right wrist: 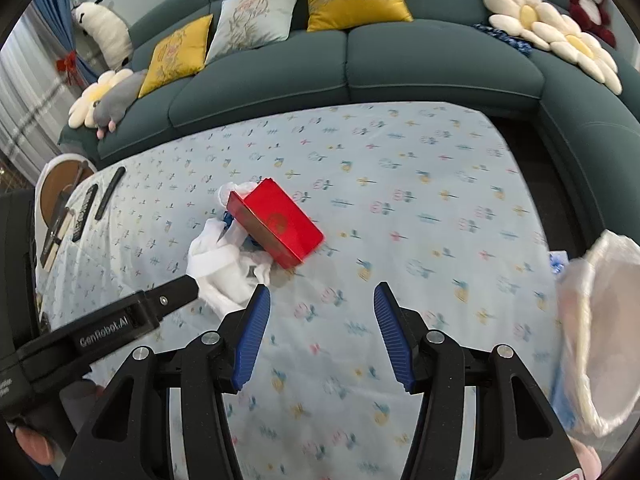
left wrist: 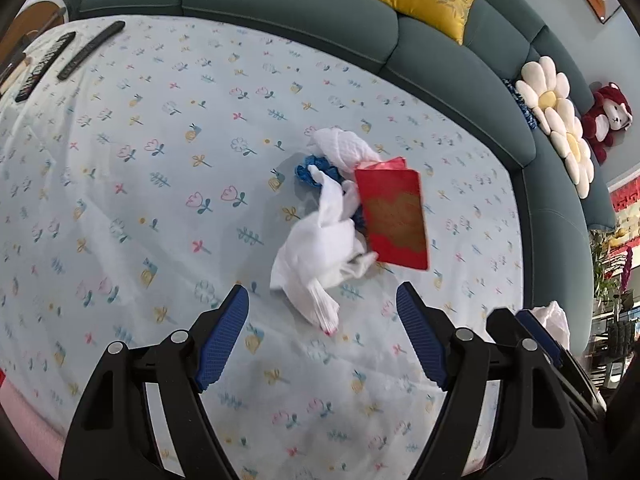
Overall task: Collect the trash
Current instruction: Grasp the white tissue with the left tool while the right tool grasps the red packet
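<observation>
A: Where is the trash?
B: On the counter under the pale blue flower-print cloth (left wrist: pixel 140 184). A crumpled white plastic bag (left wrist: pixel 316 256) lies just ahead of the left gripper (left wrist: pixel 322 336), between the lines of its blue-padded fingers (left wrist: pixel 224 336). A flat red box with gold print (left wrist: pixel 394 220) rests on the bag's far right side, beside a white crumpled tissue (left wrist: pixel 344 146) and a blue scrap (left wrist: pixel 308 170).
A: And the fingers?
B: Both pairs released, nothing between them. The right gripper (right wrist: pixel 320 336) hovers over bare cloth, the red box ahead to its left, a thin translucent white bag (right wrist: pixel 596 336) at its right
</observation>
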The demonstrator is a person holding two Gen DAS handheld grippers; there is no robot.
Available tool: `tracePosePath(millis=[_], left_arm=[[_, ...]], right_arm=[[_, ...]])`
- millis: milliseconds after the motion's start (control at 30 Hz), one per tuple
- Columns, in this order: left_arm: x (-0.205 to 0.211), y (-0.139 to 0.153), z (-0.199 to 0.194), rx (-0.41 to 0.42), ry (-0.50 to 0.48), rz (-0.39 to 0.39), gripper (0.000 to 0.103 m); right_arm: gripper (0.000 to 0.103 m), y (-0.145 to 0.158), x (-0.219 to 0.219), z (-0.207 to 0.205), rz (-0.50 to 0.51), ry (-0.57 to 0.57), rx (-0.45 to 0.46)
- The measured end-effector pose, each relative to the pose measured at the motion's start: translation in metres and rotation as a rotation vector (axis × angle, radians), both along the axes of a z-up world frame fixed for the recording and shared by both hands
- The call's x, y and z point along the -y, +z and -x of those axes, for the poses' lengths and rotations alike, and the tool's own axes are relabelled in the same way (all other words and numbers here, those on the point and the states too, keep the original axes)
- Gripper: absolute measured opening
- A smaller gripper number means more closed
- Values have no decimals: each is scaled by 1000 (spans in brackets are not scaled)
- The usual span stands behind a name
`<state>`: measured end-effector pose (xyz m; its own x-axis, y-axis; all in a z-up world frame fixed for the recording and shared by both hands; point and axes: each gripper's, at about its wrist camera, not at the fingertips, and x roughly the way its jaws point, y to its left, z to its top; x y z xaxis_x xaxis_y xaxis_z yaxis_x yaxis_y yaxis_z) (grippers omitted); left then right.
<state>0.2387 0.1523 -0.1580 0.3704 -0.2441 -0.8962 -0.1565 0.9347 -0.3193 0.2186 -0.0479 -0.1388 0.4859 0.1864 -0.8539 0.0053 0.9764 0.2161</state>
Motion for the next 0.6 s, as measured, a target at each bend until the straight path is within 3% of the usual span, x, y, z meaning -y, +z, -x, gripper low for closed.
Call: tracePosePath(millis=[133,333,433,500,600], left_arm=[[-4,-14,-14,-31,1,17,67],[-14,-35,-28,-72,1,77,52],[-15,-40,-30,-81,-16,87,39],[-17,-43,-30,-88,-23,96,31],[-18,-45,-28,-92,-38,103,20]], right_arm=[[53,-16,-11,-25,-11,6,-30],[53,-40,-24,-49,-2,36,-68],[52,-50,-30,-57,-8,48,-85],[46,-53,-34,-60,-14,64,-91],[27,-58,-44,-63,-14,96,-107]])
